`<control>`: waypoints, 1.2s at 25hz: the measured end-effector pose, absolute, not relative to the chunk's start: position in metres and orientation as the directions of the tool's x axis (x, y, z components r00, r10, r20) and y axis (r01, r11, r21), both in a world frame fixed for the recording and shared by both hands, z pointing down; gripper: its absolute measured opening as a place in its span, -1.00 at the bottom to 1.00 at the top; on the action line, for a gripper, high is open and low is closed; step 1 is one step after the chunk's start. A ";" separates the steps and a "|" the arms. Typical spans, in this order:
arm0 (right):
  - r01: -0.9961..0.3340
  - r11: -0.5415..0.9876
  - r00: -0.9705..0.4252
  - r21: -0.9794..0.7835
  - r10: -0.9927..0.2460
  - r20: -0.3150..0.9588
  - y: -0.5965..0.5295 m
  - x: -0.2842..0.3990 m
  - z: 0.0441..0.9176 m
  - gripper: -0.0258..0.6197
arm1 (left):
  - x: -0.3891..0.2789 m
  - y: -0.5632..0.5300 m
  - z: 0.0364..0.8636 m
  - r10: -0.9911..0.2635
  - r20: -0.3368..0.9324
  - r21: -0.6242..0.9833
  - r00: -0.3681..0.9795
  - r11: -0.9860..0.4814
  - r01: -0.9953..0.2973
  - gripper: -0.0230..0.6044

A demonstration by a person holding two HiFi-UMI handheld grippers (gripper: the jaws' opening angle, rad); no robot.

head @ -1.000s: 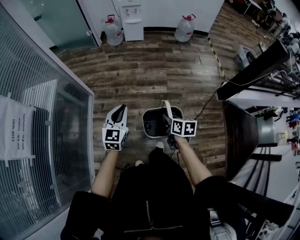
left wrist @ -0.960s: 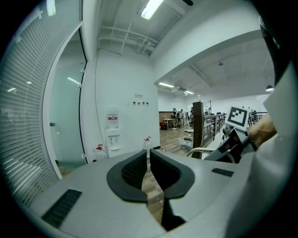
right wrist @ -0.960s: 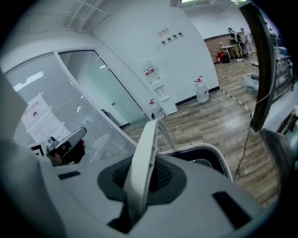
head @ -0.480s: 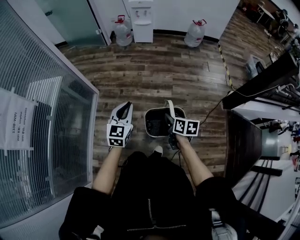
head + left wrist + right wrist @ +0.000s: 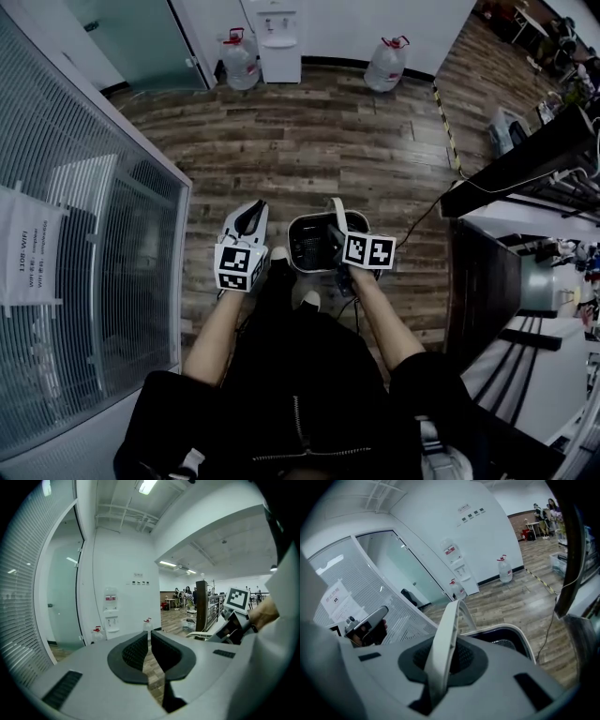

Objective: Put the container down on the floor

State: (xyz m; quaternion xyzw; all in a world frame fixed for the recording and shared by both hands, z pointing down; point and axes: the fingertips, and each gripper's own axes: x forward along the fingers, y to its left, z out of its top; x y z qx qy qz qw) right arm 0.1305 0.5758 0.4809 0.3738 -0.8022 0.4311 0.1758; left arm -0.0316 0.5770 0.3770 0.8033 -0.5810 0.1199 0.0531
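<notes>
The container [image 5: 296,249] is a white pail with a dark inside, hanging above the wooden floor in front of the person's legs in the head view. Its white bail handle [image 5: 336,210] stands upright, and my right gripper [image 5: 335,234] is shut on it. In the right gripper view the handle [image 5: 445,634] runs up between the dark pads, with the container's rim [image 5: 520,637] just beyond. My left gripper [image 5: 246,219] hovers left of the container, apart from it. Its jaws [image 5: 149,651] are shut, with nothing between them.
A water dispenser [image 5: 279,37] stands at the far wall between two water bottles [image 5: 236,58] [image 5: 384,62]. A glass partition with blinds [image 5: 94,234] runs along the left. A dark desk [image 5: 480,281] and a floor cable [image 5: 422,211] lie to the right.
The person has stepped forward along the floor, and a shoe now shows beside the container. Both grippers keep their places, and the right one still holds the handle.
</notes>
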 end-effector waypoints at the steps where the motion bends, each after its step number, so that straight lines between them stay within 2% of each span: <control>1: -0.754 0.342 -0.655 -0.561 -0.448 0.608 0.574 0.131 0.482 -0.81 | -0.032 0.573 0.378 -0.920 0.253 -0.050 0.301 -0.323 -0.945 -0.82; 9: -0.777 0.278 -0.625 -0.565 -0.455 0.635 0.543 0.122 0.495 -0.81 | -0.034 0.521 0.397 -0.895 0.262 -0.005 0.362 -0.376 -0.927 -0.82; 17: -0.791 0.232 -0.593 -0.566 -0.516 0.618 0.480 0.105 0.490 -0.81 | -0.050 0.443 0.399 -0.873 0.250 0.013 0.419 -0.430 -0.903 -0.82; 30: -0.797 0.217 -0.580 -0.564 -0.539 0.611 0.398 0.047 0.487 -0.81 | -0.108 0.364 0.387 -0.867 0.224 -0.003 0.446 -0.458 -0.889 -0.82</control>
